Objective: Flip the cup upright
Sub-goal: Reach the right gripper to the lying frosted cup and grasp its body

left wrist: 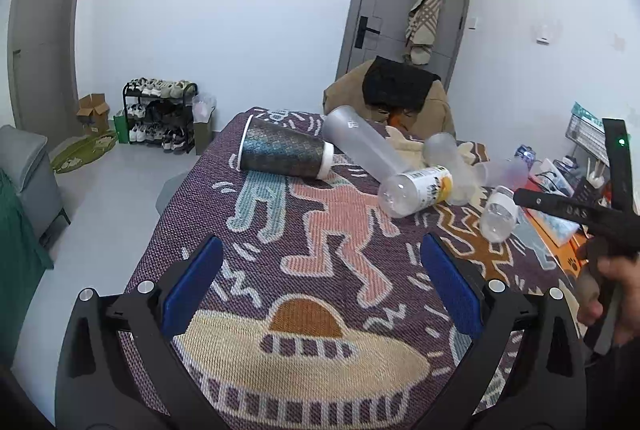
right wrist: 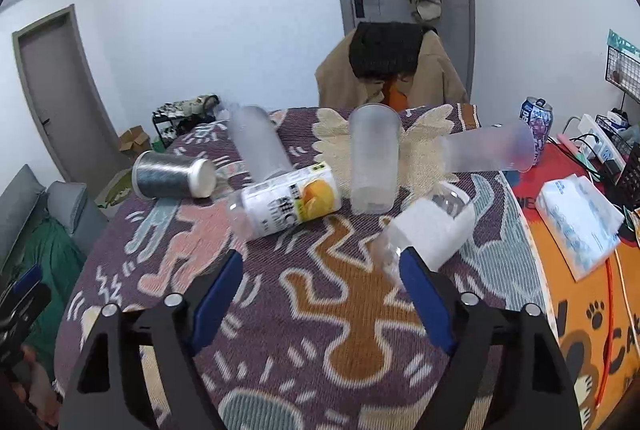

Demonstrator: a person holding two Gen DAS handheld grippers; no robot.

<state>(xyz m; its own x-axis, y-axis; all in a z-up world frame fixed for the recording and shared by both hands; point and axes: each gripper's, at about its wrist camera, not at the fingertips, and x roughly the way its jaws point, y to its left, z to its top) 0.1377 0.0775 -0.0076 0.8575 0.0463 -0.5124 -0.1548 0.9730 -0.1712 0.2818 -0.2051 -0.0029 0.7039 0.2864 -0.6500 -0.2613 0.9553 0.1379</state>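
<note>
Several cups lie on their sides on the patterned cloth of the table (left wrist: 304, 350). A dark patterned cup (left wrist: 284, 153) with a white rim lies at the far left; it also shows in the right wrist view (right wrist: 172, 175). Frosted clear cups (right wrist: 260, 142) (right wrist: 374, 158) (right wrist: 490, 152) lie behind. An orange-label clear cup (right wrist: 288, 204) lies in the middle, and a white-label clear cup (right wrist: 428, 230) lies next to my right gripper's right finger (right wrist: 424, 298). My left gripper (left wrist: 320, 286) is open and empty above the cloth. My right gripper (right wrist: 320, 298) is open and empty.
A chair with a tan coat (right wrist: 392, 70) stands behind the table. A drink can (right wrist: 536, 122), a tissue pack (right wrist: 580, 222) and a power strip (right wrist: 600, 146) lie at the right. A shoe rack (left wrist: 160, 118) and a grey sofa (left wrist: 28, 174) stand on the floor at left.
</note>
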